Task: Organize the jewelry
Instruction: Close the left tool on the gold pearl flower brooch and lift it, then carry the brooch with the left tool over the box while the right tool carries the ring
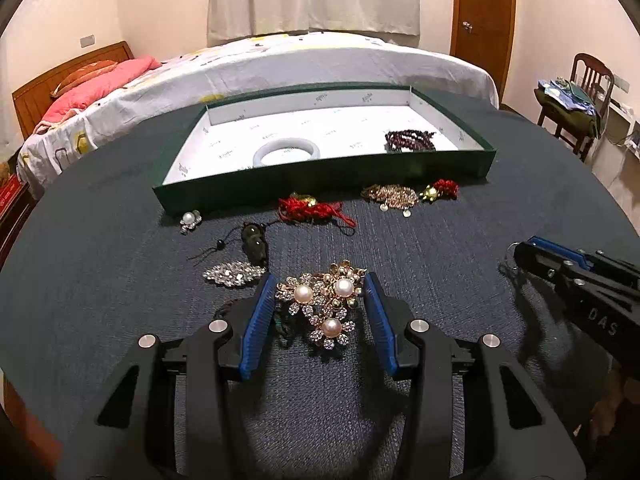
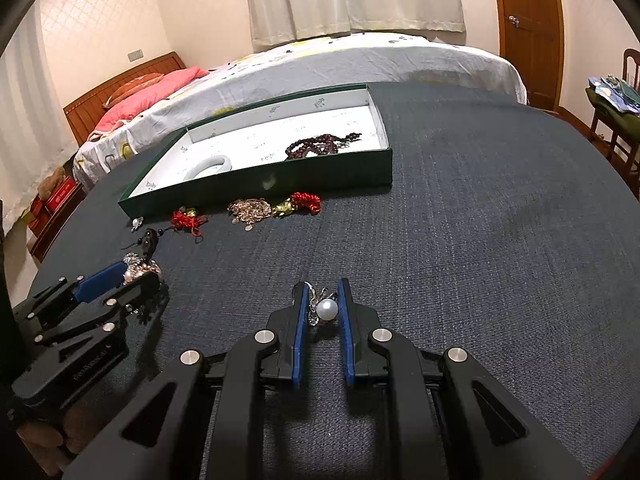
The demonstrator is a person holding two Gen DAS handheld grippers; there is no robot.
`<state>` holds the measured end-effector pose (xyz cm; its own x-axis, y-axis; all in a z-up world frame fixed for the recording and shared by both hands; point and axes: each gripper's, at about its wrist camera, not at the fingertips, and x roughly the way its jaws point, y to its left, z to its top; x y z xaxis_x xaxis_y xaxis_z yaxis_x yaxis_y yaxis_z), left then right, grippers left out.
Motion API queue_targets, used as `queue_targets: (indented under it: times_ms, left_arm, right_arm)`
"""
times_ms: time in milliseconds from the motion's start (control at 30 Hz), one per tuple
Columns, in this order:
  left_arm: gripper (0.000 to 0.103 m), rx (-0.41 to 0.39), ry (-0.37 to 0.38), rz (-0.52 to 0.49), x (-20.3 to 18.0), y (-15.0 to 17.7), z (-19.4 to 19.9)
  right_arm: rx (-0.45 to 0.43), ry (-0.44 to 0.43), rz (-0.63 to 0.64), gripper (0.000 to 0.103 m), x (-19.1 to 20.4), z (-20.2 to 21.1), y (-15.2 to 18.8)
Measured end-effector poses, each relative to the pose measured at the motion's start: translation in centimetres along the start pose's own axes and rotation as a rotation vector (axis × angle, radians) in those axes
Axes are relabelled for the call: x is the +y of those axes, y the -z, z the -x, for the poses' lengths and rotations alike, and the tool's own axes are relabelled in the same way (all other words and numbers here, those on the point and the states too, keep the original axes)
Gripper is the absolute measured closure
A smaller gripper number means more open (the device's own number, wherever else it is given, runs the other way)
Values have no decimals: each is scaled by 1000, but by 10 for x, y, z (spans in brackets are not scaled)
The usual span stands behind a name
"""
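Near the green box [image 1: 256, 188], on the dark bench [image 1: 440, 240], loose jewelry lies scattered along the box's front wall. Farthest left of the box's front, the left tongs [image 1: 320, 292] stand part-way spread around a cluster of pearl brooches [image 1: 324, 300]; their blue pads [image 1: 262, 312] sit just at the cluster's two sides, and whether they actually press it cannot be told. A rhinestone brooch [image 1: 234, 274] lies just beside those tongs, a dark bead pendant [image 1: 254, 242] beyond it toward the box. Along the box's front wall lie a red knotted cord [image 1: 308, 210], a gold chain piece [image 1: 390, 196] and a red and gold charm [image 1: 440, 190]. Inside the box rest a white bangle [image 1: 286, 152] and, to its right, a dark red bead bracelet [image 1: 410, 140]. Well in front of the box's right end, the right tongs [image 2: 321, 296] are narrowed onto a silver pearl ornament [image 2: 326, 310], pinching it just above the bench.
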<state>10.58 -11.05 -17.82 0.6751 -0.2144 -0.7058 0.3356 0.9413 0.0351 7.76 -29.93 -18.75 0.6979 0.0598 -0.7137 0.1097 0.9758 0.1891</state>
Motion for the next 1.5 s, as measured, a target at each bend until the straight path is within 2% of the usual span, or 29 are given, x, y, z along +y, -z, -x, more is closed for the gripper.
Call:
queue_targets:
  times_ms: [567,967,1233,1500]
  left_arm:
    - [59,-91,16,40,13,-19,38]
    - [59,-144,0,71,29,-42,46]
    - [59,-170,-13,87,45,-62,41]
    - [59,-197,-33,79,61,-93,18]
  right_arm:
    - [-45,-13,15,88,12,17,-12]
    - [-73,-34,41,88,26,20,-34]
    - [-108,-70,62,88,42,15,-60]
    - [-134,-103,98,88,63,-9,-96]
